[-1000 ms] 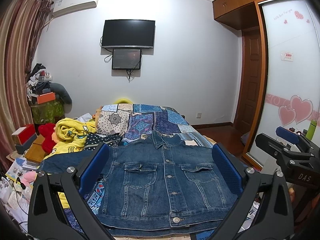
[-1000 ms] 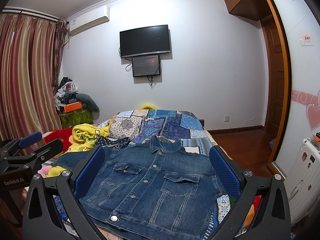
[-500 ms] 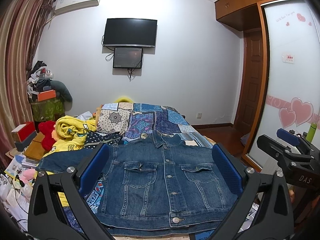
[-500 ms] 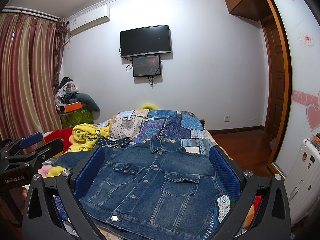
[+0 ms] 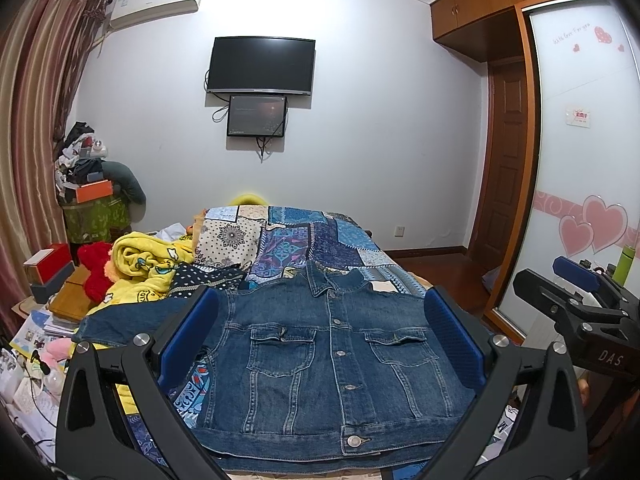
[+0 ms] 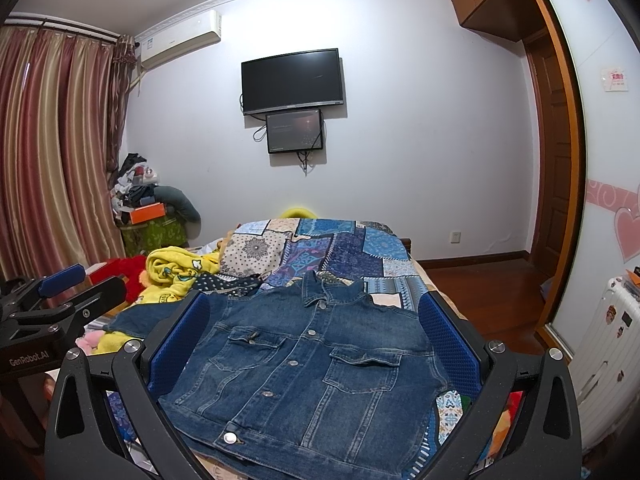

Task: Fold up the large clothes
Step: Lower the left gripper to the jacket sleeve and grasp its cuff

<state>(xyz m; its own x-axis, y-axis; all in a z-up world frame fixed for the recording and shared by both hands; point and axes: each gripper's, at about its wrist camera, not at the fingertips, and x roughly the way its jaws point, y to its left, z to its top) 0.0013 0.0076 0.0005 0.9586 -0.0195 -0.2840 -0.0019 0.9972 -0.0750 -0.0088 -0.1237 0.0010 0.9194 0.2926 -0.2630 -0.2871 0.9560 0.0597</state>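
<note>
Your denim jacket (image 5: 336, 360) lies buttoned and face up on the near end of the bed (image 5: 320, 240), on the patchwork quilt (image 5: 288, 236), collar away from you. One sleeve (image 5: 120, 322) trails out to your left; the other is out of sight (possibly tucked under, I can't tell). By the look of it, little or no folding is done: that sleeve and the body are all left. Your left gripper (image 5: 320, 340) and right gripper (image 6: 312, 344) both hover before the jacket, fingers spread wide, holding nothing. A yellow blanket (image 5: 148, 264) and a red plush toy (image 5: 96, 268) crowd the left side, just beside that loose sleeve.
</note>
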